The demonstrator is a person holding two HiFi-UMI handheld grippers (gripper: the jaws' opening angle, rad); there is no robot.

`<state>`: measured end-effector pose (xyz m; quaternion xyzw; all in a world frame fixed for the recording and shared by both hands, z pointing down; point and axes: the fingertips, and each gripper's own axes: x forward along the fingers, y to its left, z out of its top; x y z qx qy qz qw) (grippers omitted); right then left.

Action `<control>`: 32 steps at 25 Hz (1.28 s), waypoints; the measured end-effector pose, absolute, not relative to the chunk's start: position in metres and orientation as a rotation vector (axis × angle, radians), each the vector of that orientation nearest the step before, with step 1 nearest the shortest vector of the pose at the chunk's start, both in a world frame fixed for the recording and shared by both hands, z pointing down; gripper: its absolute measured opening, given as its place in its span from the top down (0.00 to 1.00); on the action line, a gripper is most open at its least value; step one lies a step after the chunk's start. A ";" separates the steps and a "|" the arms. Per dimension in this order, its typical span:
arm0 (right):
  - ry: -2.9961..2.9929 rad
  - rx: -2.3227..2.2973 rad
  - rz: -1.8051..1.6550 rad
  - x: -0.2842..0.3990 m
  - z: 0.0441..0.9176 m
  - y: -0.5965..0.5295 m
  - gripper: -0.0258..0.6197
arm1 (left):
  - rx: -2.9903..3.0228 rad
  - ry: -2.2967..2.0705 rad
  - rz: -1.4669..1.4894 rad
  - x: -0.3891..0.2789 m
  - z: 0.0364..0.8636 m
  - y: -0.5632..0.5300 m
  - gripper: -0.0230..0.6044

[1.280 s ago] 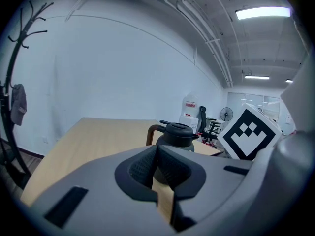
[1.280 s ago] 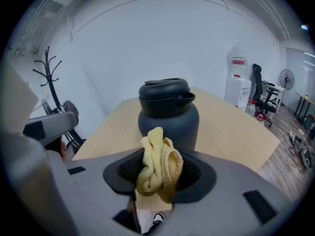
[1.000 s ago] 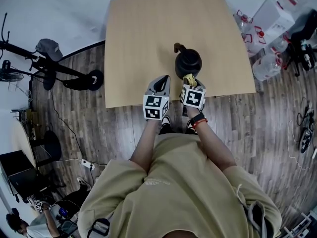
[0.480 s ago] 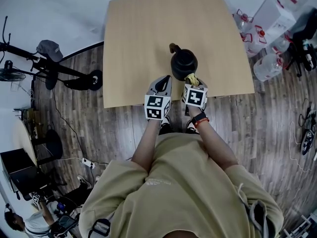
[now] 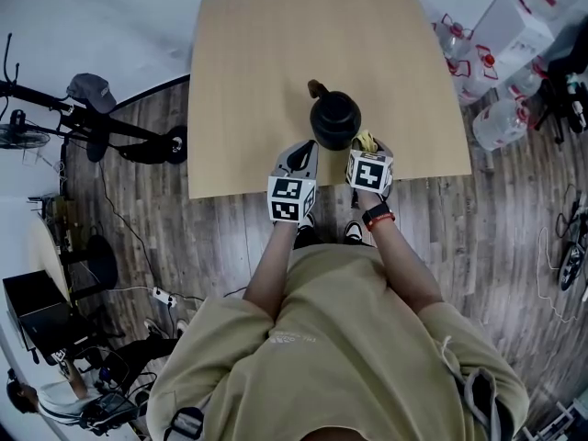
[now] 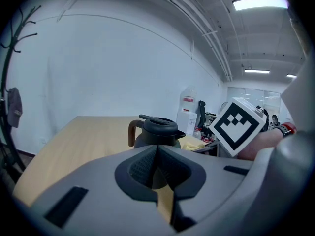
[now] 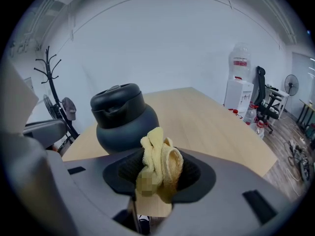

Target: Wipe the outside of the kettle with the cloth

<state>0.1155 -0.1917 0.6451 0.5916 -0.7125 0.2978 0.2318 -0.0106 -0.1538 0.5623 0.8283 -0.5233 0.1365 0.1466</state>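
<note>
A dark round kettle (image 5: 334, 120) with a brown handle stands near the front edge of the tan table (image 5: 266, 53). My right gripper (image 5: 366, 145) is just right of the kettle's near side, shut on a bunched yellow cloth (image 5: 366, 141). In the right gripper view the cloth (image 7: 160, 162) sits between the jaws, with the kettle (image 7: 123, 118) close behind and to the left. My left gripper (image 5: 300, 152) hovers at the table's front edge, left of the kettle and apart from it. Its jaws are shut with nothing in them, and the kettle (image 6: 156, 132) shows beyond them.
The table's front edge lies right under both grippers. Water bottles (image 5: 501, 122) and white boxes (image 5: 514, 16) stand on the floor to the right. A black stand with a cap (image 5: 92, 122) lies on the floor to the left. A coat rack (image 7: 49, 73) stands behind the table.
My right gripper has slid with the cloth from the kettle's near side round toward its right side. The kettle's handle end has swung a little left. The left gripper has stayed put.
</note>
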 end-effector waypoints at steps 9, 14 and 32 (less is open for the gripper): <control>-2.017 1.615 0.914 0.142 0.633 -0.231 0.70 | 2.361 -1.525 0.423 -0.003 0.568 -0.164 0.92; -2.069 1.614 1.022 0.149 0.637 -0.247 0.70 | 2.350 -1.540 0.438 -0.005 0.569 -0.167 0.92; -2.280 1.339 1.295 0.127 0.636 -0.317 0.70 | 2.276 -1.609 0.469 -0.042 0.574 -0.167 0.92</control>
